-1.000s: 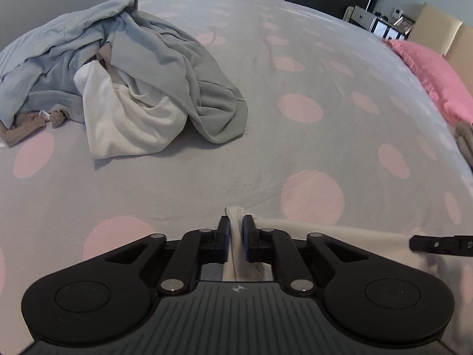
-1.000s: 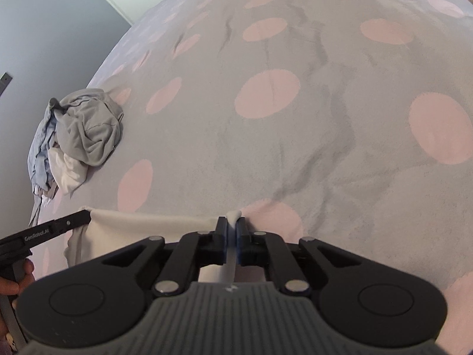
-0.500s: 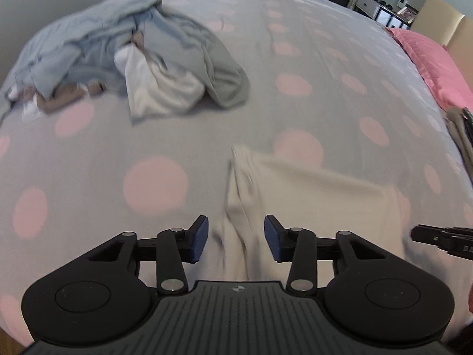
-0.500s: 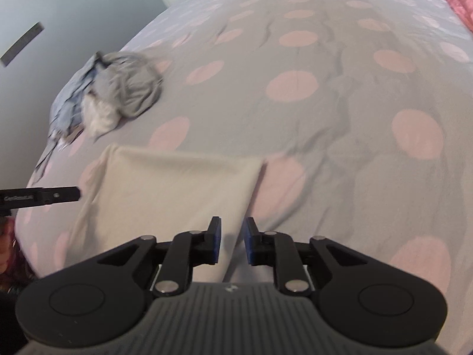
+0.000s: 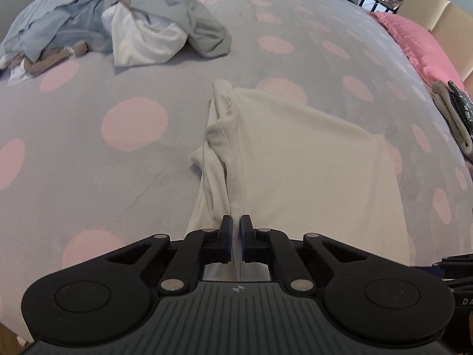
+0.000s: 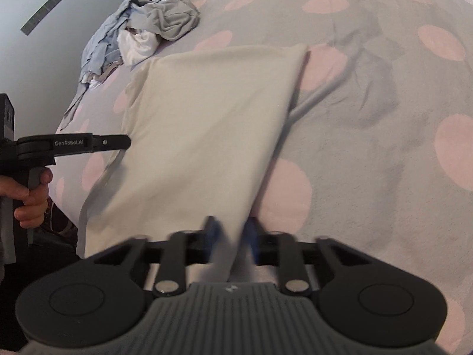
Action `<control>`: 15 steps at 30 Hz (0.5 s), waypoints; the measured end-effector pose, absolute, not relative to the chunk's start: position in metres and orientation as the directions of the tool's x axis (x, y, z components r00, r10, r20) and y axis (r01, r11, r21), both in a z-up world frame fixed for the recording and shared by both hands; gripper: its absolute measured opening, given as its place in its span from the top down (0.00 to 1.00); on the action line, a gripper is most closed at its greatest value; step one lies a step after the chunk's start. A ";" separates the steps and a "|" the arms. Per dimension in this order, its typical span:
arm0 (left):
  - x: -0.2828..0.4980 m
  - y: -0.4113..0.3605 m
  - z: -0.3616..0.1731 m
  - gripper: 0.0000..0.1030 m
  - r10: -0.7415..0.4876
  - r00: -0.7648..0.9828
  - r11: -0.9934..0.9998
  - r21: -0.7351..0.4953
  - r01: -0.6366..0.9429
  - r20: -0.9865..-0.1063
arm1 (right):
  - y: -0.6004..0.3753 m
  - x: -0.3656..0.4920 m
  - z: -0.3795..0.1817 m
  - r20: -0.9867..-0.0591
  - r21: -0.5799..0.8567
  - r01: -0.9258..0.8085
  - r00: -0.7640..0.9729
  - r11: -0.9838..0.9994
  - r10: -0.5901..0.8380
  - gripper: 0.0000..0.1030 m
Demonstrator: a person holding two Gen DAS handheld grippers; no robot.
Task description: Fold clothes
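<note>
A cream garment (image 5: 295, 162) lies flat on the dotted bed, its left side bunched into folds; in the right wrist view the cream garment (image 6: 207, 124) reads as a smooth rectangle. My left gripper (image 5: 235, 230) is shut on the garment's near edge, below the bunched folds. My right gripper (image 6: 232, 230) is blurred and open, with the garment's near right corner between its fingers. The left gripper (image 6: 112, 142) also shows from the side, held by a hand (image 6: 32, 198).
A pile of grey, blue and white clothes (image 5: 133, 23) sits at the far left of the grey, pink-dotted bedspread (image 5: 88, 177). A pink pillow (image 5: 414, 44) and a small stack of folded items (image 5: 452, 112) lie at the right. The bed's edge runs just below the grippers.
Both grippers let go of the garment's far edge and drew back to its near edge. The left has since shut on the near edge; the right is still open.
</note>
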State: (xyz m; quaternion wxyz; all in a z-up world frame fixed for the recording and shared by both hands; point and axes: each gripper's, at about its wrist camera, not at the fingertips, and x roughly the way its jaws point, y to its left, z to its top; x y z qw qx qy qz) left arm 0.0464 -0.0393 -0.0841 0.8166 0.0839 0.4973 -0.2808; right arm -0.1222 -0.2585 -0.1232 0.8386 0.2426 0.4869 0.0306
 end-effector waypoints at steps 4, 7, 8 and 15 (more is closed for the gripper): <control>0.050 -0.036 -0.083 0.99 -0.344 0.370 0.841 -0.108 0.529 -0.863 | -0.251 -0.121 -0.121 -0.838 0.365 0.163 0.487 0.916 0.247 0.93; 0.050 -0.033 -0.084 0.99 -0.337 0.365 0.841 -0.103 0.532 -0.868 | -0.250 -0.121 -0.127 -0.857 0.335 0.160 0.462 0.929 0.229 0.92; 0.048 -0.032 -0.082 0.99 -0.339 0.367 0.837 -0.099 0.537 -0.866 | -0.250 -0.120 -0.127 -0.857 0.332 0.157 0.462 0.930 0.228 0.91; 0.036 -0.027 -0.066 0.76 -0.351 0.382 0.814 -0.076 0.576 -0.855 | -0.238 -0.129 -0.111 -0.850 0.260 0.075 0.491 0.963 0.191 0.74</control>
